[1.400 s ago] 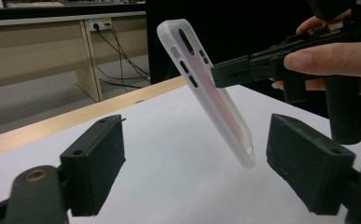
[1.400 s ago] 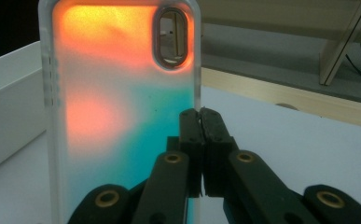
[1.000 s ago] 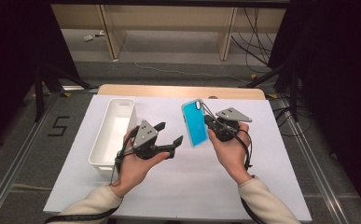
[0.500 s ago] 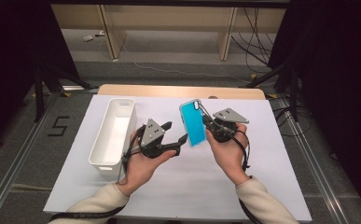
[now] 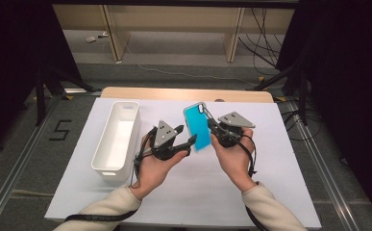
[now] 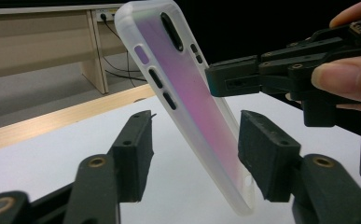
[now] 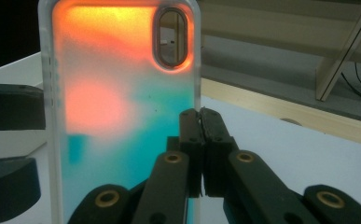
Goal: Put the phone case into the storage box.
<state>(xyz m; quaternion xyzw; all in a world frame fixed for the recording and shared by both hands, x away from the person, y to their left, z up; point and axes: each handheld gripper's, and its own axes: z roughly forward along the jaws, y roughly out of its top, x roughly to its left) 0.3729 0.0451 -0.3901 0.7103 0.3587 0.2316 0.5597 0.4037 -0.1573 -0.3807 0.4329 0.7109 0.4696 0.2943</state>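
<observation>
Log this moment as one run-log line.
right gripper: shut on phone case edge, held above table | left gripper: open, jaws either side of case | white bin: at left

Table (image 5: 279,144) lit bright from overhead, surroundings dark; phone case (image 7: 122,116) glows backlit, bg soft.

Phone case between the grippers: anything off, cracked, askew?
No damage visible. The phone case is held off the table, tilted, pinched at one side edge by the right gripper. The left gripper is open, its jaws on either side of the lower end, not touching. The white bin sits upright.
</observation>
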